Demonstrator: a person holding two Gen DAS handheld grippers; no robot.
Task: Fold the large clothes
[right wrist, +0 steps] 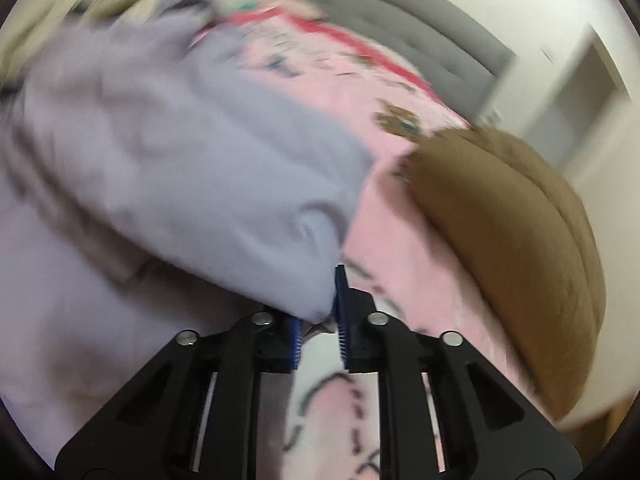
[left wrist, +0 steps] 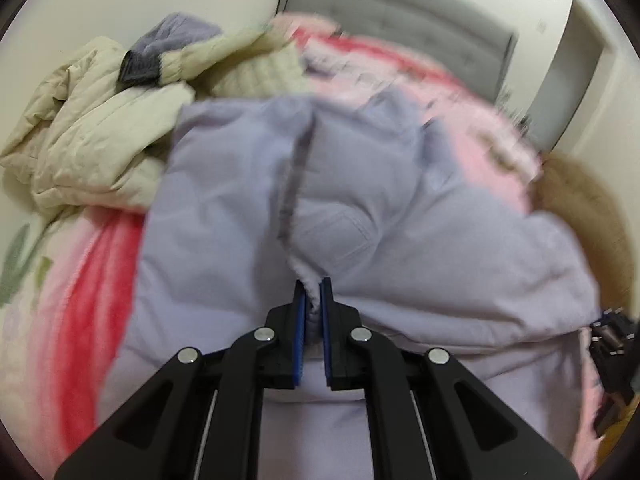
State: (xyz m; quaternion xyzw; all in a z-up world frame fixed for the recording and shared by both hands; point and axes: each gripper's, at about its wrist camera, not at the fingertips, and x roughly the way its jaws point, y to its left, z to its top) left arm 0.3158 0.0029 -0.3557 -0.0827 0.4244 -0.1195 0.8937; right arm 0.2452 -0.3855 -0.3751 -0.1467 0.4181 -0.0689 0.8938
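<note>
A large lilac padded jacket lies spread on a pink and red patterned blanket. Its dark zipper line runs down the middle. My left gripper is shut on the jacket's fleecy front edge near the hem. In the right wrist view the same jacket fills the left side, blurred by motion. My right gripper is shut on a corner of its fabric, held above the blanket. The right gripper also shows at the right edge of the left wrist view.
A cream puffer coat and a grey-lilac garment are heaped at the back left. A brown cushion lies to the right on the bed. A grey padded headboard and white walls stand behind.
</note>
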